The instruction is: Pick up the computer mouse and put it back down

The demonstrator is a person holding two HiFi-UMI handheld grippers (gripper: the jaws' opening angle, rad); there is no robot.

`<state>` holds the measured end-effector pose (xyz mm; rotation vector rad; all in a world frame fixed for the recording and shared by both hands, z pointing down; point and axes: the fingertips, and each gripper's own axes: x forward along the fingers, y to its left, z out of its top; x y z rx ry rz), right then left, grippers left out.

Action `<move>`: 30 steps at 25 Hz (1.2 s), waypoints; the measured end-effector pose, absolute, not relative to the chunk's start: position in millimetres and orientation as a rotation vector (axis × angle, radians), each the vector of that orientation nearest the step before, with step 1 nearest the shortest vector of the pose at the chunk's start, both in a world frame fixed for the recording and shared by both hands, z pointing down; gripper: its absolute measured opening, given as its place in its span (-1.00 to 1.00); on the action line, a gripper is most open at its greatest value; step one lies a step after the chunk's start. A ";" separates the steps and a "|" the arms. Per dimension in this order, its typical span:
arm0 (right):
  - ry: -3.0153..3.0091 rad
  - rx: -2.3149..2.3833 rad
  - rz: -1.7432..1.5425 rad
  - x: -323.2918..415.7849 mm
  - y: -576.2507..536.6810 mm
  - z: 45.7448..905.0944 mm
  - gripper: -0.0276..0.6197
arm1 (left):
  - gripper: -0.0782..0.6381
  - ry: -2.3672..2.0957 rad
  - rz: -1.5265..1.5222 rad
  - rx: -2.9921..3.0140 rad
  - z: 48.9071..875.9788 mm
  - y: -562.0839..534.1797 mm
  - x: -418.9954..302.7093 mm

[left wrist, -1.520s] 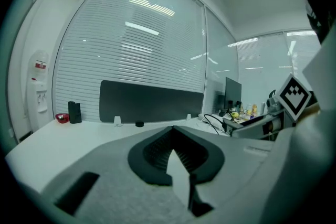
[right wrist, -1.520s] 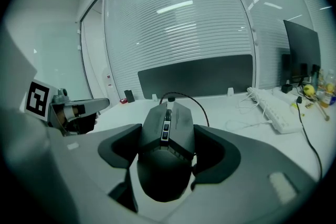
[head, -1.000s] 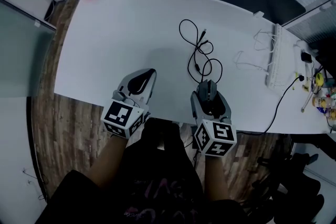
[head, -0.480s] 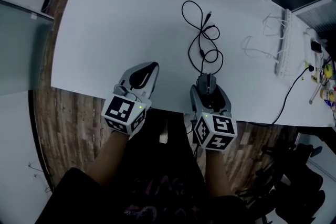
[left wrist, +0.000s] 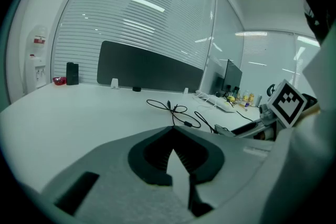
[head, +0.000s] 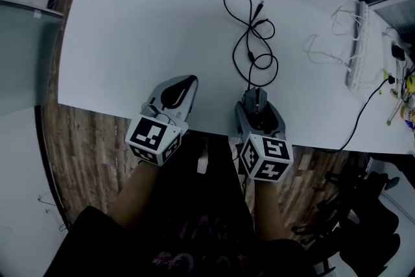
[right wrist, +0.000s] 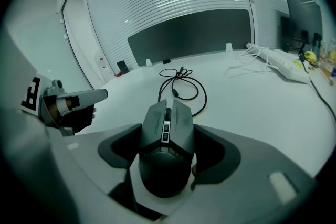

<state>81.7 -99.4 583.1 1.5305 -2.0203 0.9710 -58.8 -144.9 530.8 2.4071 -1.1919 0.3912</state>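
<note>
The mouse point(right wrist: 166, 139) is dark and wired, with a scroll wheel along its middle. It is held by its sides in the right gripper point(head: 258, 115), nose pointed away, at the table's point(head: 130, 23) near edge; its cable point(head: 249, 56) is looped beyond.

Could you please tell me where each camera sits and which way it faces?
Head view: on the person's head, facing steeply down at the table; shows both forearms, the left hand-held gripper and the right hand-held gripper.
Left gripper view: on the left hand-held gripper, facing across the table over its shut jaws.
Right gripper view: on the right one, facing along jaws closed on the computer mouse.
Both gripper views share the coiled cable.
</note>
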 end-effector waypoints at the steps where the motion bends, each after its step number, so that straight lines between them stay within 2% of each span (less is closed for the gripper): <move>1: -2.015 1.525 0.975 81.8 -99.0 585.4 0.06 | -0.79 -1.191 0.392 2.403 532.5 -144.6 -58.7; 30: -1.948 1.483 0.935 76.6 -104.6 603.3 0.08 | -0.79 -1.207 0.382 2.379 537.0 -149.5 -68.0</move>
